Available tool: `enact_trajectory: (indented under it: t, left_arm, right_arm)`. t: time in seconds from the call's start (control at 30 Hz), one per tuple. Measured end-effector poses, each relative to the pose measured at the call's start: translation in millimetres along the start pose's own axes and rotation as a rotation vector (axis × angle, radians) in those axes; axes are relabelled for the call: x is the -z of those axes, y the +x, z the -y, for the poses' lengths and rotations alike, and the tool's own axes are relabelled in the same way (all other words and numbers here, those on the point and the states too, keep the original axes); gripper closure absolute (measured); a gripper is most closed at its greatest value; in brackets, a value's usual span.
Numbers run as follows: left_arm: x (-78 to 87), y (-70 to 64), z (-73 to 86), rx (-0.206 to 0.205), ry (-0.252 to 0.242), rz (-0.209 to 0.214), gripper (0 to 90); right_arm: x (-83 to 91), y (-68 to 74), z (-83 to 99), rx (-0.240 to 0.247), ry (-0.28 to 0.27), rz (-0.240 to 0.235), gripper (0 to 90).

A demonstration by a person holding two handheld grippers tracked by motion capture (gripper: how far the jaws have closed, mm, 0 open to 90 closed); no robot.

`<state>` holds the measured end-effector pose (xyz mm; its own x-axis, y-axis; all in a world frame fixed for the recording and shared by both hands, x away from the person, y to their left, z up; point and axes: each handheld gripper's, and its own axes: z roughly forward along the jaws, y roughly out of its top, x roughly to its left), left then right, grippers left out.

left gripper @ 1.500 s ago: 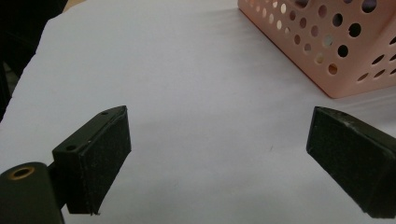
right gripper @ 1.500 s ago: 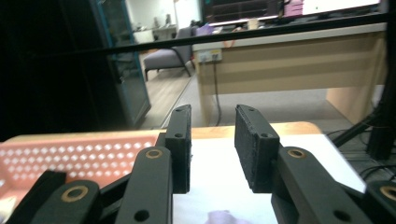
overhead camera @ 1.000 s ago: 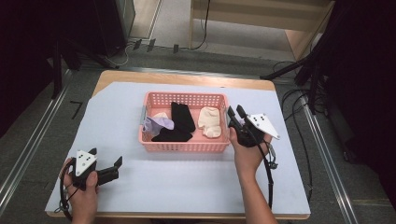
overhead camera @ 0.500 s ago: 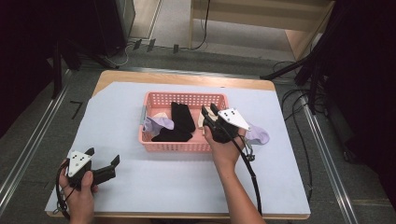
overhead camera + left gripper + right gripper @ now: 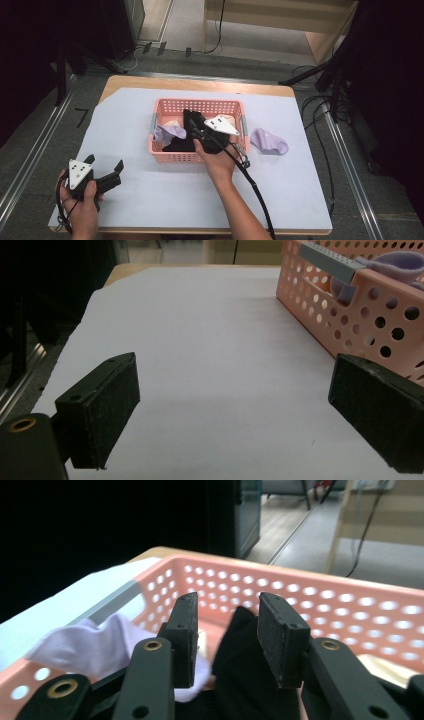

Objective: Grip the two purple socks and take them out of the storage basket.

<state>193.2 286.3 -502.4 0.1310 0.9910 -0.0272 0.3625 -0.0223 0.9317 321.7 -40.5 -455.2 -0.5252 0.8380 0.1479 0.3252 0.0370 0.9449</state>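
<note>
Both right gripper fingers stand parted above black cloth.

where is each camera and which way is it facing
High view: above the person's side, looking forward and down at the pink basket; both forearms, left gripper, right gripper.
Left gripper view: on the left gripper, looking across the white sheet; open jaws.
Right gripper view: on the right gripper, over a black cloth.
All share the basket.

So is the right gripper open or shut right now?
Open: the right gripper has a clear gap between its jaws, poised over the black cloth in the basket.
</note>
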Motion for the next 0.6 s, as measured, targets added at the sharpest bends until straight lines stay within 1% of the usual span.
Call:
enact_trajectory:
  t: [0.1,0.13,0.17,0.2,0.27,0.3,0.37,0.4,0.43,0.47,0.5,0.53,0.57,0.6]
  left_arm:
    - [0.3,-1.7,0.6,-0.014,-0.007,-0.001,7.2]
    - [0.3,-2.6,1.0,-0.023,-0.012,0.003,7.2]
    - [0.6,-3.5,1.3,-0.03,-0.012,0.007,7.2]
    - [0.8,-3.8,1.4,-0.043,-0.011,0.009,7.2]
    - [1.1,-3.7,1.9,-0.054,-0.013,0.032,7.3]
    - [1.8,-3.6,2.2,-0.059,-0.019,0.045,7.3]
    - [3.2,-3.8,3.3,-0.065,-0.038,0.052,7.3]
    - [3.8,-3.9,3.4,-0.068,-0.04,0.053,7.3]
    - [3.9,-3.9,3.5,-0.07,-0.039,0.053,7.3]
    - [3.8,-3.9,3.4,-0.069,-0.038,0.053,7.5]
    - [3.4,-3.6,3.4,-0.066,-0.037,0.054,9.4]
    - [3.0,-3.3,3.4,-0.061,-0.037,0.057,9.4]
    - [2.8,-3.2,3.2,-0.054,-0.034,0.054,13.7]
    - [2.6,-3.0,3.2,-0.047,-0.031,0.052,13.7]
  right_arm:
    - [-9.3,8.0,-2.3,-0.008,0.052,-0.025,59.1]
    - [-17.1,12.4,-3.1,0.001,0.098,-0.02,58.0]
    - [-17.1,12.4,-3.1,0.001,0.098,-0.02,58.0]
    - [-20.9,14.5,-3.3,0.003,0.12,-0.022,57.6]
    - [-27.2,18.0,-3.6,0.014,0.158,-0.019,56.4]
    - [-32.0,19.6,-4.0,0.023,0.19,-0.02,55.5]
    - [-33.7,20.0,-4.2,0.027,0.199,-0.022,54.4]
    - [-37.2,20.2,-4.4,0.02,0.222,-0.024,52.2]
    - [-37.2,20.2,-4.4,0.02,0.222,-0.024,52.2]
    - [-39.2,20.7,-4.4,0.013,0.24,-0.028,51.4]
    - [-43.9,23.4,-4.0,0.003,0.283,-0.04,50.3]
    - [-43.9,23.4,-4.0,0.003,0.283,-0.04,50.3]
    - [-47.4,25.9,-3.0,0.003,0.316,-0.044,50.6]
    - [-47.4,25.9,-3.0,0.003,0.316,-0.044,50.6]
